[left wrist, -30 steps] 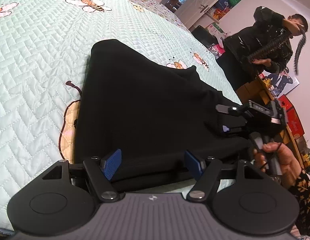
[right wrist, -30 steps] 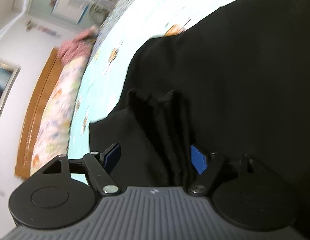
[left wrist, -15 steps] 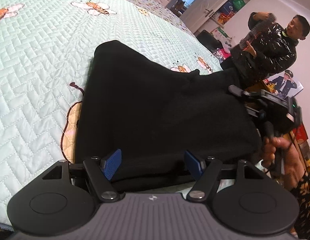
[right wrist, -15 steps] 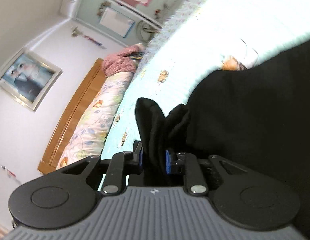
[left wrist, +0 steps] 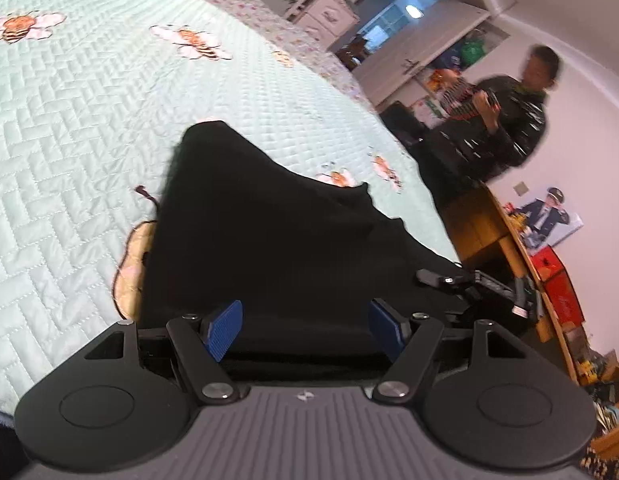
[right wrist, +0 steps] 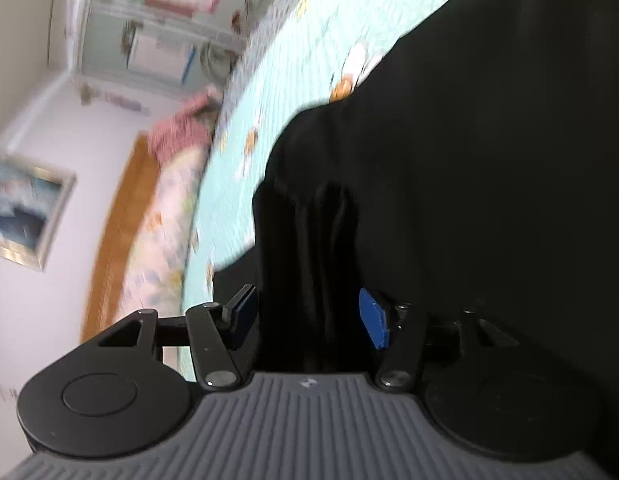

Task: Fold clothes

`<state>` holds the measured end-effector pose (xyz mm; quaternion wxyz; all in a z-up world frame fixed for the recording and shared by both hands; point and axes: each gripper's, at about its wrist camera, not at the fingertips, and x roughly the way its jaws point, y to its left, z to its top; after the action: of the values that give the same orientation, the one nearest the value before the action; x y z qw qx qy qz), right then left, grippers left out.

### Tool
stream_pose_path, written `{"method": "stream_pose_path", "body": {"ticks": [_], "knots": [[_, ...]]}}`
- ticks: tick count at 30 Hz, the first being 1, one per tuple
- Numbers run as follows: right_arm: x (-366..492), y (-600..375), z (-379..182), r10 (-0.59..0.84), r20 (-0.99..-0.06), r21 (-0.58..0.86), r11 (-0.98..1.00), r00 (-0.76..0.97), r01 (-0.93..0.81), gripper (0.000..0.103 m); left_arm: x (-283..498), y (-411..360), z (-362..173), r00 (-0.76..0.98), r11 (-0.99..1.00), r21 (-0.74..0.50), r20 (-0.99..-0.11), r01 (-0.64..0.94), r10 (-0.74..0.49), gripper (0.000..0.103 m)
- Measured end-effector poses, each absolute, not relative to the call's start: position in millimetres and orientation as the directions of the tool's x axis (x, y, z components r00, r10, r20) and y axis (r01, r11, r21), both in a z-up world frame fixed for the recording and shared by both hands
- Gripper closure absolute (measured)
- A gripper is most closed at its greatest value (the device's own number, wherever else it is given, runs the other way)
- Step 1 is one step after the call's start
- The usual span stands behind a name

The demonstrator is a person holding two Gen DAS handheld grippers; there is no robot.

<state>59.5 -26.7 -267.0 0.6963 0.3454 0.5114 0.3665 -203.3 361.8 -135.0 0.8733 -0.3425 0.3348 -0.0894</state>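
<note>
A black garment (left wrist: pixel 269 240) lies spread on the mint quilted bedspread (left wrist: pixel 69 120), one corner pointing to the far side. My left gripper (left wrist: pixel 305 330) stands open over its near folded edge, and the blue pads do not press the cloth. In the left wrist view my right gripper (left wrist: pixel 465 284) sits low at the garment's right edge. In the right wrist view a bunched upright fold of the black garment (right wrist: pixel 309 248) stands between the jaws of my right gripper (right wrist: pixel 309 320). Those jaws are opening, and the right pad is apart from the cloth.
A person in a shiny black jacket (left wrist: pixel 505 120) stands past the bed's far right corner, beside wooden furniture (left wrist: pixel 489 224) and cluttered shelves. The wooden headboard (right wrist: pixel 117 232), a floral pillow (right wrist: pixel 165 208) and a pink cloth (right wrist: pixel 181 128) lie at the bed's head.
My right gripper shut on a fold of the garment, raised it, then spread its jaws again with the fold still between them. The left wrist view has risen slightly. The person has shifted.
</note>
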Motion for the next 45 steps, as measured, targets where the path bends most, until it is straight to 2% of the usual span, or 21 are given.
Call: {"method": "stream_pose_path", "body": {"ticks": [3,8,9,11,15,17,20,28,30,34,39,42,45], "knots": [[64,-20,-266,0.853,-0.494,0.836,0.519,0.168,-0.179,0.039,-210,351,-135,0.746,0.76,-0.649,-0.52,-0.027,-0.417,0.031],[67,-7,-272,0.882,-0.453,0.869,0.469,0.13,-0.155,0.041,-212,329,-141,0.702,0.784,-0.62,-0.541,0.04,-0.464,0.031],[67,-5,-272,0.882,-0.454,0.868,0.47,0.124,-0.164,0.045,-210,325,-144,0.696,0.782,-0.621,-0.541,0.048,-0.472,0.031],[68,-3,-272,0.88,-0.461,0.862,0.475,0.118,-0.175,0.072,-208,318,-148,0.683,0.78,-0.623,-0.541,0.067,-0.491,0.031],[45,-41,-267,0.889,-0.436,0.874,0.456,0.144,-0.17,0.077,-204,300,-153,0.657,0.799,-0.586,-0.553,0.131,-0.513,0.031],[44,-45,-259,0.917,-0.36,0.912,0.385,0.174,-0.143,0.083,-201,293,-156,0.649,0.805,-0.573,-0.556,0.153,-0.519,0.031],[48,-38,-242,0.942,-0.269,0.949,0.294,0.199,-0.11,0.083,-194,288,-159,0.655,0.807,-0.566,-0.549,0.167,-0.52,0.031],[48,-22,-214,0.961,-0.158,0.985,0.169,0.225,-0.032,0.083,-171,254,-162,0.673,0.829,-0.493,-0.521,0.265,-0.525,0.031],[54,-12,-207,0.965,-0.129,0.99,0.139,0.228,-0.029,0.083,-167,249,-165,0.692,0.845,-0.467,-0.519,0.262,-0.502,0.031],[61,-4,-196,0.971,-0.079,0.995,0.09,0.224,-0.04,0.083,-155,252,-172,0.77,0.898,-0.408,-0.515,0.166,-0.376,0.031],[63,-7,-197,0.96,-0.151,0.982,0.173,0.237,-0.073,0.083,-141,264,-179,0.822,0.928,-0.371,-0.515,0.043,-0.244,0.031],[61,-16,-208,0.946,-0.198,0.975,0.216,0.258,-0.043,0.083,-141,267,-183,0.82,0.931,-0.365,-0.526,0.022,-0.226,0.031],[53,-33,-220,0.933,-0.23,0.97,0.244,0.277,-0.016,0.083,-142,258,-187,0.822,0.957,-0.288,-0.536,0.035,-0.191,0.031]]}}
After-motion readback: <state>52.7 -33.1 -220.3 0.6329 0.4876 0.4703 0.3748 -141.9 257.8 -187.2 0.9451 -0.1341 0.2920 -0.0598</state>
